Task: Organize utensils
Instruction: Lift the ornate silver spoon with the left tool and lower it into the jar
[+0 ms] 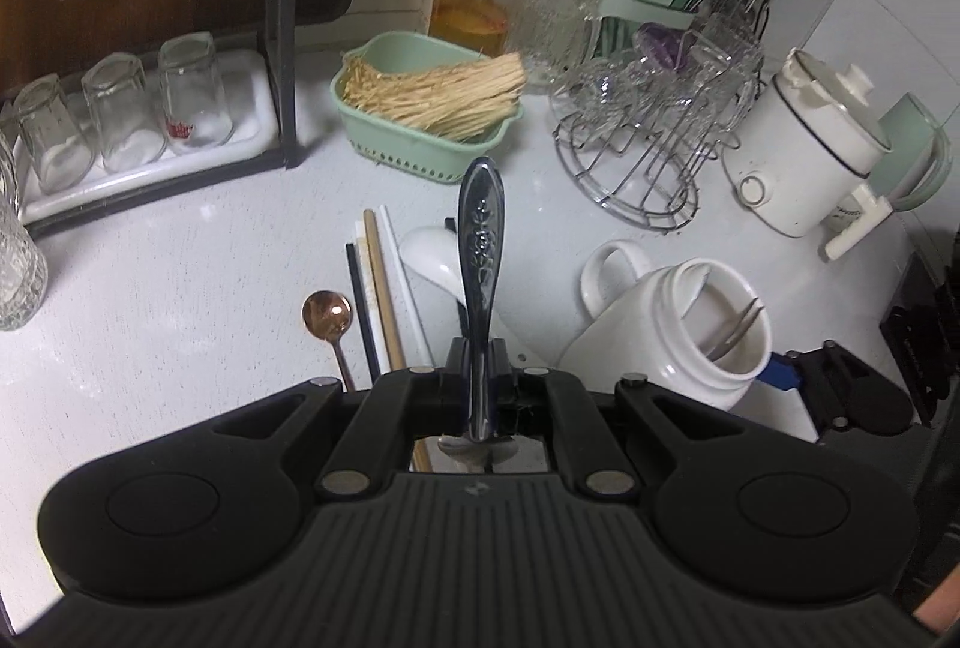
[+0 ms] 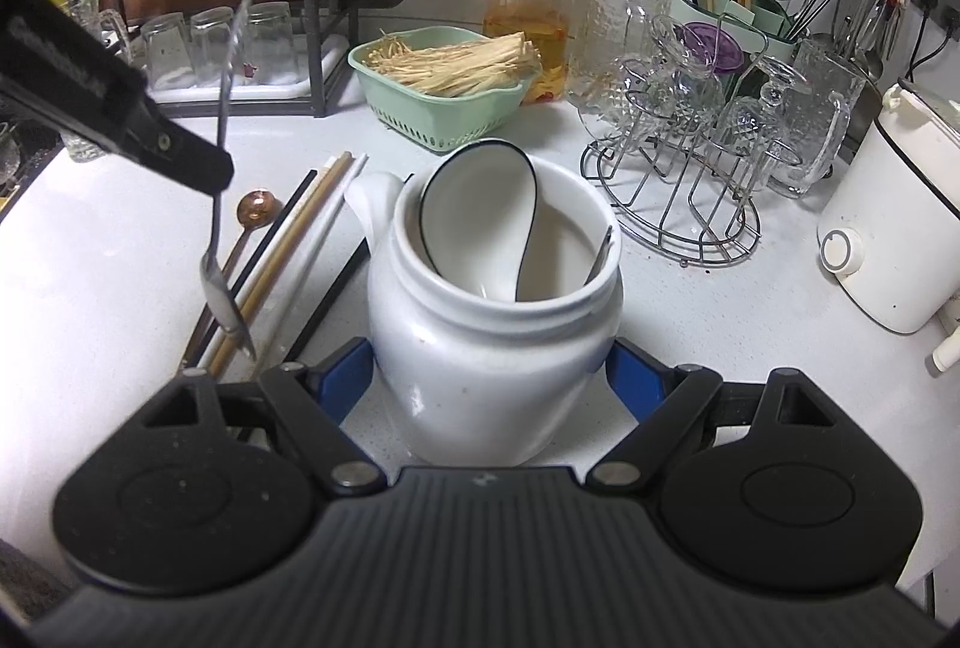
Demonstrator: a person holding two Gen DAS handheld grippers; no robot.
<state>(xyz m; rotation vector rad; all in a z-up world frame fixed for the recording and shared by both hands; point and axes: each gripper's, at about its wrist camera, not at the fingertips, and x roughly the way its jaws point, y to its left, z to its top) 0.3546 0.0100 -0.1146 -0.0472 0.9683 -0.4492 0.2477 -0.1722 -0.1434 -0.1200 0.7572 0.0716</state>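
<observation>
White counter point(image 2: 120, 288). One white jar point(image 2: 492, 348) sits clamped between the right hand-held gripper point(image 2: 492, 378) fingers; inside it, one black-rimmed ceramic spoon point(image 2: 480, 204) and one metal utensil, type unclear. Left hand-held gripper point(image 1: 478, 366), jaws together, pinches one steel spoon point(image 1: 480, 252), raised off the counter, left of the jar. Beyond it lie about five chopsticks point(image 1: 378, 288), one white spoon point(image 1: 429, 252), one copper spoon point(image 1: 327, 315). Three upturned glasses point(image 1: 120, 120); red print on one, unreadable.
</observation>
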